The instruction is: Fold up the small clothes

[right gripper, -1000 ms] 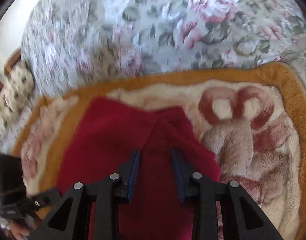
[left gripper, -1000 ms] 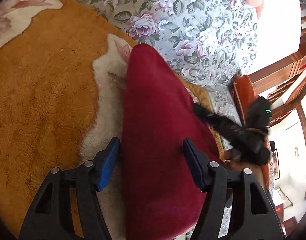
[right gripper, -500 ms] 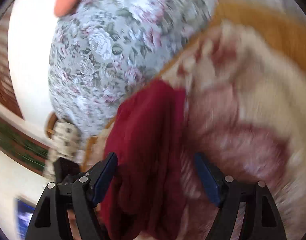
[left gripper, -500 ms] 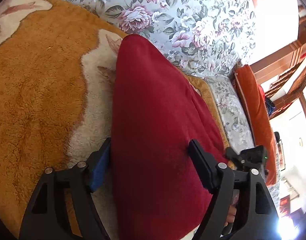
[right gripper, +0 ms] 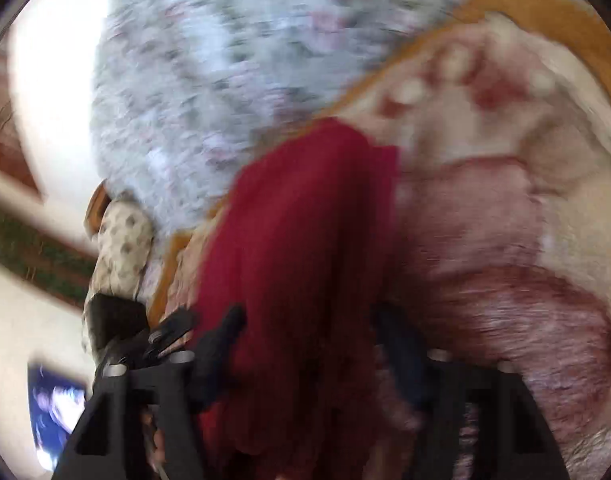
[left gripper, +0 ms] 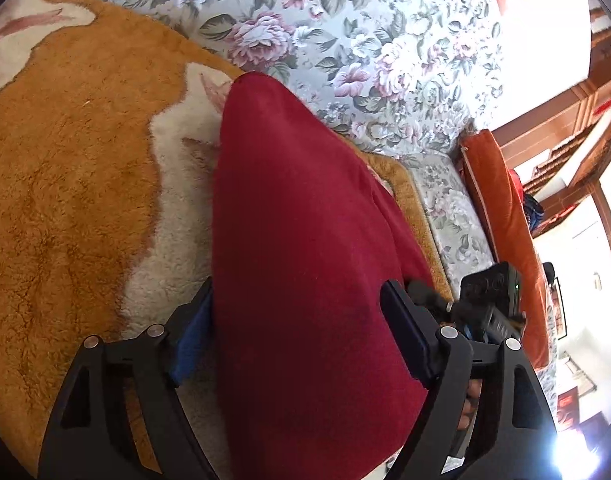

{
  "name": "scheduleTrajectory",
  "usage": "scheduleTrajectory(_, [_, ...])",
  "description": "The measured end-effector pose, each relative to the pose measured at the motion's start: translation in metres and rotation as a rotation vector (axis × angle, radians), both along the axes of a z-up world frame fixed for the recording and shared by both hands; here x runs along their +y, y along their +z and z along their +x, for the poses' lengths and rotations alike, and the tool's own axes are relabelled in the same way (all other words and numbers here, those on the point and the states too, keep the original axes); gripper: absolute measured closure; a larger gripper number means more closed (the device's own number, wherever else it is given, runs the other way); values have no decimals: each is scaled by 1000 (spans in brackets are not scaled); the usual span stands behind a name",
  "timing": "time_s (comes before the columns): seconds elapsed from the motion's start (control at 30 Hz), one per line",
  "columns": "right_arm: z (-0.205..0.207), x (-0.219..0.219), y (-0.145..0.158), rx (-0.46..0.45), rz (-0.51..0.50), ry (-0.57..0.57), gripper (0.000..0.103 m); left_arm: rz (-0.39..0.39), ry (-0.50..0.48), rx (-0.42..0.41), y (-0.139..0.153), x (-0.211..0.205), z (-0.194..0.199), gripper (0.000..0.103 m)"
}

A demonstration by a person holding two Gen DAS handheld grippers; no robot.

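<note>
Fingers of your left gripper [left gripper: 301, 336] straddle the near end of the red garment [left gripper: 305, 240], jaws opening, pads beside the cloth rather than pinching it. Right gripper [right gripper: 309, 356] is blurred in its own view; its jaws are closing, garment between them, no press visible. Garment lies folded lengthwise on the orange-and-cream fleece blanket [left gripper: 65, 200], floral sofa [left gripper: 345, 40] beyond. Risk, as judged: right fingers catching only the top layer and dragging the fold open; plush fleece snagging an edge. No brand, label or readable writing anywhere.
</note>
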State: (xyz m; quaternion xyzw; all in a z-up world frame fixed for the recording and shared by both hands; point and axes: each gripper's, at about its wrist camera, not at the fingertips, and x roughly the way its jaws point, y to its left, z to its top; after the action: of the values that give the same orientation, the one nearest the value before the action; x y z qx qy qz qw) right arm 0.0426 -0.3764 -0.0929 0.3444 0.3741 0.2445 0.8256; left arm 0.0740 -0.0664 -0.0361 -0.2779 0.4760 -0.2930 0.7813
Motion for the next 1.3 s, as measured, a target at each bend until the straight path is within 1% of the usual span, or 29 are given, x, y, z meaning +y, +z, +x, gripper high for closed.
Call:
scheduleTrajectory(0.03, [2,2,0,4,8,13,39,5,-2,-2,0,0,0,23])
scheduleTrajectory(0.1, [2,8,3,-24,-29,64,39,0,-2,6,-2,0,1,23])
scheduleTrajectory(0.13, [2,7,3,-35,-54,55,46,-6,-2,13,-3,1,2,23])
scheduleTrajectory(0.17, [3,4,0,-39,-56,29,48,-10,1,17,-4,1,3,23])
scheduleTrajectory(0.23, [0,7,0,-50,-55,0,48,-8,7,15,-5,2,3,24])
scheduleTrajectory(0.27, [0,12,1,-62,-60,21,46,-6,9,12,-4,2,2,25])
scheduleTrajectory(0.3, [-1,15,3,-75,-75,37,48,13,16,1,-3,2,1,37])
scheduleTrajectory(0.33, [-1,16,7,-80,-75,30,56,39,23,-27,1,3,0,46])
scheduleTrajectory(0.37, [0,15,11,-87,-54,26,58,44,24,-47,5,4,-1,50])
scheduleTrajectory(0.4, [0,16,17,-108,-54,20,61,44,29,-78,11,6,-2,56])
scheduleTrajectory(0.47, [4,23,30,-142,-60,11,63,65,62,-150,24,13,-4,57])
scheduleTrajectory(0.53, [13,36,39,-162,-68,20,63,98,97,-191,33,22,-2,57])
scheduleTrajectory(0.6, [27,54,47,-183,-77,41,63,124,142,-223,40,35,4,57])
scheduleTrajectory(0.7, [49,88,56,-222,-75,75,64,191,214,-277,49,62,18,57])
scheduleTrajectory(0.73, [54,97,57,-227,-74,80,64,201,232,-279,49,69,23,57])
scheduleTrajectory(0.83, [75,119,51,-232,-92,68,64,219,246,-235,39,86,43,55])
scheduleTrajectory(0.87, [82,121,44,-213,-104,51,64,236,238,-207,32,86,50,55])
scheduleTrajectory(0.9, [88,121,35,-178,-132,29,63,278,222,-156,19,83,58,51])
scheduleTrajectory(0.93, [92,119,27,-140,-154,10,59,303,222,-137,12,79,60,41])
scheduleTrajectory(0.97, [95,114,17,-112,-147,-1,56,307,235,-145,9,79,59,35])
scheduleTrajectory(1.0, [91,106,11,-131,-104,1,50,320,256,-157,10,78,56,26])
scheduleTrajectory(1.03, [88,102,11,-145,-91,0,51,349,271,-159,10,76,54,22])
scheduleTrajectory(1.07, [83,99,11,-156,-91,0,51,364,277,-161,11,75,53,22])
scheduleTrajectory(1.13, [72,96,13,-169,-133,7,50,395,284,-161,13,71,48,22])
scheduleTrajectory(1.17, [65,96,14,-184,-166,9,50,413,288,-164,15,70,45,22])
scheduleTrajectory(1.2, [57,96,15,-196,-207,4,48,424,293,-166,16,69,42,22])
scheduleTrajectory(1.27, [44,99,20,-197,-276,-7,44,464,304,-178,21,63,36,22])
scheduleTrajectory(1.3, [36,103,27,-201,-350,-21,44,492,313,-187,24,60,31,22])
